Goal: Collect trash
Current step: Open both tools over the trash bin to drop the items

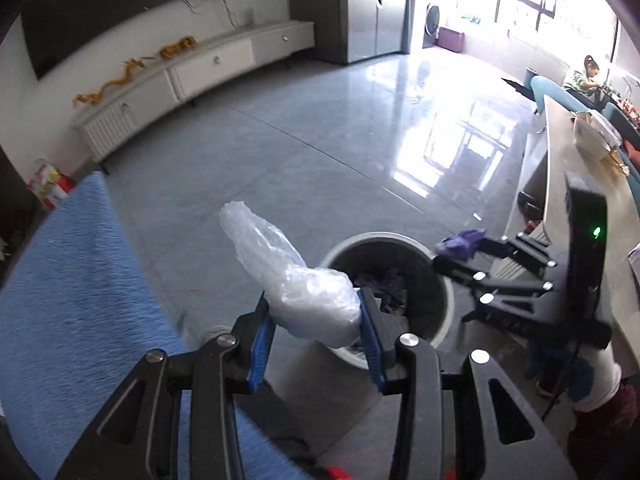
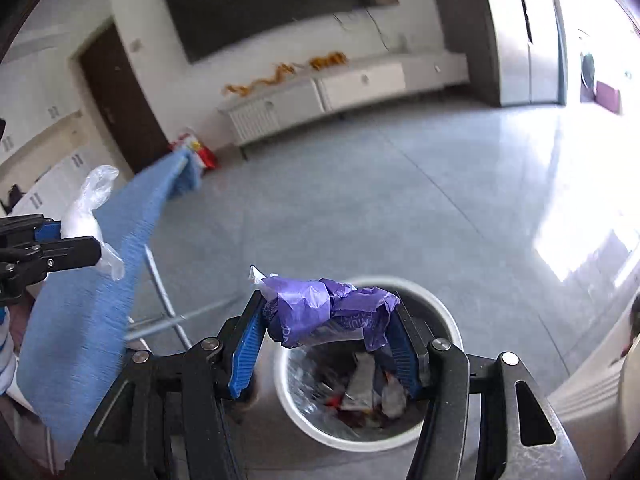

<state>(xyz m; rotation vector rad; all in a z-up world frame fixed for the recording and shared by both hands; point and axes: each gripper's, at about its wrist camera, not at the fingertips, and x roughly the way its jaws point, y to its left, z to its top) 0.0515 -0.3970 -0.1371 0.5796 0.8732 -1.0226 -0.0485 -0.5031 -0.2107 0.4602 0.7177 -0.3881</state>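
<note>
Left claw [image 1: 316,316]: closed on a crumpled clear plastic bag [image 1: 288,268], pinched between its 2 blue pads, held above the floor beside the bin's rim.
Right claw [image 2: 328,328]: clamped on a crumpled purple wrapper [image 2: 332,312], held over the bin's opening.
Trash bin [image 2: 448,312]: round, white rim, dark inside, standing on the grey tiled floor [image 2: 380,200]; scraps already lie in it.
Blue cloth [image 1: 80,300]: draped at the left, near the bin.
</note>
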